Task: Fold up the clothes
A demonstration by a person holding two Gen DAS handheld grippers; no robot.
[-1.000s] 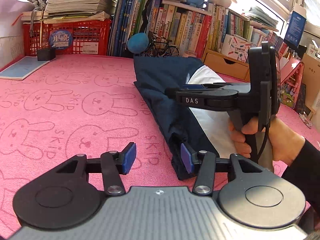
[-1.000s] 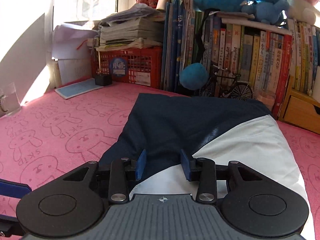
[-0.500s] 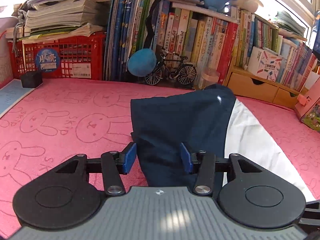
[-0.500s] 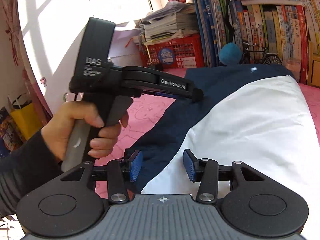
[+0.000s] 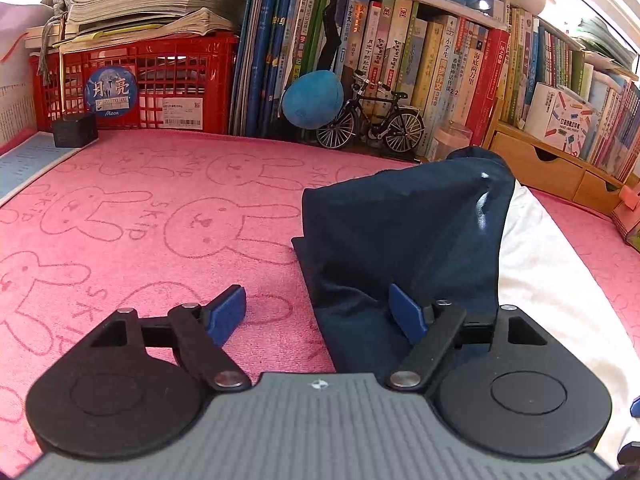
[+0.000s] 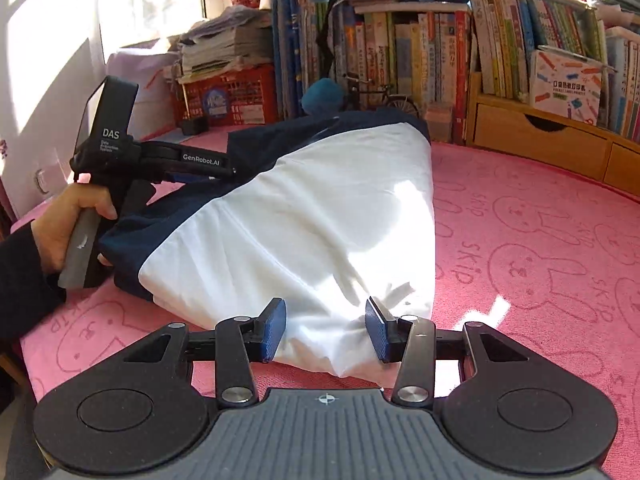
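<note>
A navy and white garment [image 5: 400, 232] lies on the pink bunny mat [image 5: 160, 208], bunched up at its far end. My left gripper [image 5: 316, 316] is open wide across the garment's left navy edge. One pad [image 5: 406, 318] is over the fabric and the other is over the mat. In the right wrist view the white panel [image 6: 320, 216] fills the middle. The right gripper [image 6: 326, 330] stands open with the near white corner between its pads. The left gripper [image 6: 224, 168], held by a hand [image 6: 76, 216], sits at the navy side.
Along the back stand a red crate [image 5: 140, 80] under stacked papers, a row of books [image 5: 420, 60], a blue plush ball [image 5: 312, 100], a model bicycle [image 5: 372, 120] and wooden drawers [image 5: 540, 164]. A small black box [image 5: 74, 130] sits at far left.
My left gripper has opened wider and shifted to the garment's left edge. The right gripper has moved to the near white corner, its opening unchanged.
</note>
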